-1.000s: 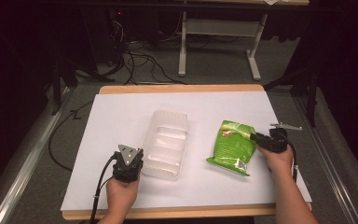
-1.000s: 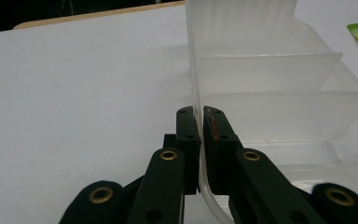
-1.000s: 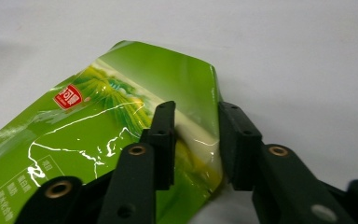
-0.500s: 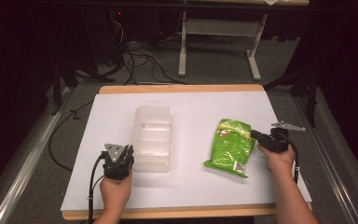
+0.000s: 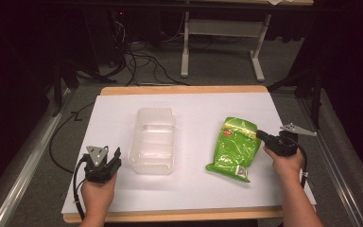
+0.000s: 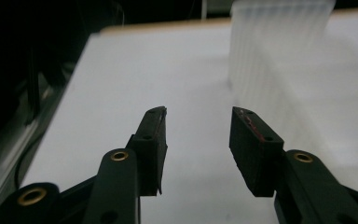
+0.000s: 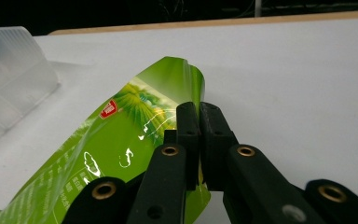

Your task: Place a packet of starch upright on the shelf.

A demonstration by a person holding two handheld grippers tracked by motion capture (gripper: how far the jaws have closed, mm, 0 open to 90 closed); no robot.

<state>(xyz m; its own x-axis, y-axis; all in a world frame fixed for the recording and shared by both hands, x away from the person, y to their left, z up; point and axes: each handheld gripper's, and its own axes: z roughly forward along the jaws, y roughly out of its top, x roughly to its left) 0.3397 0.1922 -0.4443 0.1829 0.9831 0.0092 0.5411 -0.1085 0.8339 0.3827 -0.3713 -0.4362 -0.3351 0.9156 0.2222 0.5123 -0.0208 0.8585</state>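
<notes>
A lab-style recording space: white-covered surface [image 5: 189, 189], tangled cables [image 5: 139, 59] on grey carpet at upper centre, dark surroundings.

tub [image 5: 152, 140]: clear plastic, ribbed walls, oblong, resting on the desk with its long side running from the front edge toward the back; left of the middle, nearer the front edge
bag [image 5: 233, 148]: glossy green pouch with a small red mark and white print, lying flat on the right half, top toward the back edge; its right edge near the top is pinched between the right tongs [image 7: 199, 122]
gap: tub and bag well apart
</notes>
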